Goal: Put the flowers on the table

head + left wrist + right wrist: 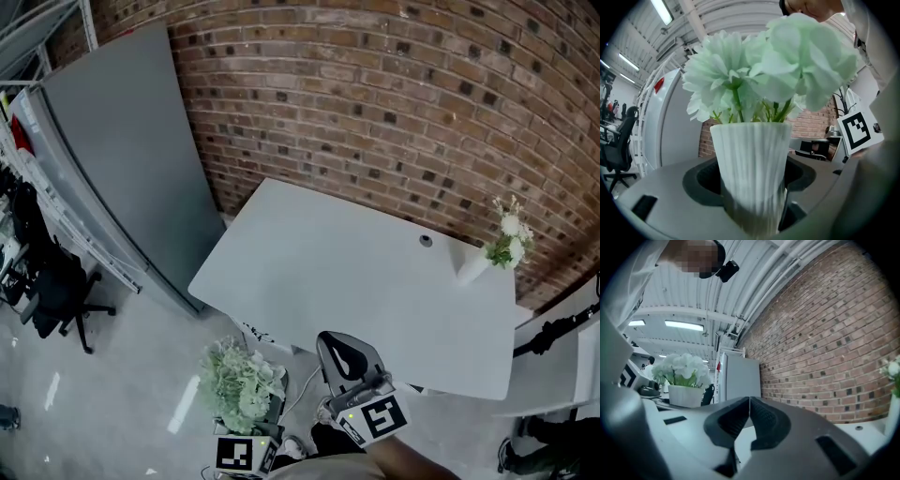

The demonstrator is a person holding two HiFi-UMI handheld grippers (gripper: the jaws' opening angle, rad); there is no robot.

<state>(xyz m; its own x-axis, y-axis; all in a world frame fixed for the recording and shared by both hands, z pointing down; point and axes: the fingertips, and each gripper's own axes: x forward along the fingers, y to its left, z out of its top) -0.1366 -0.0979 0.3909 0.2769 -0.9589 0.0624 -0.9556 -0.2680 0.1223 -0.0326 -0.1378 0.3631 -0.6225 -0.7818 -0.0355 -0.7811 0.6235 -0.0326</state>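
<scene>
A white ribbed vase (752, 173) of pale green flowers (764, 70) sits between the jaws of my left gripper (752, 213), which is shut on it. In the head view the bouquet (239, 380) hangs low at the bottom left, off the near edge of the grey table (356, 281). My right gripper (349, 361) is shut and holds nothing, its jaws meeting tip to tip (749, 401); it hovers by the table's near edge. The held vase (686, 394) also shows at the left of the right gripper view.
A second slim white vase with white flowers (502, 246) stands at the table's far right corner by the brick wall (394, 103). A small round grommet (426, 241) is in the tabletop. A grey panel (131, 159) leans on the left; an office chair (56, 291) stands on the floor.
</scene>
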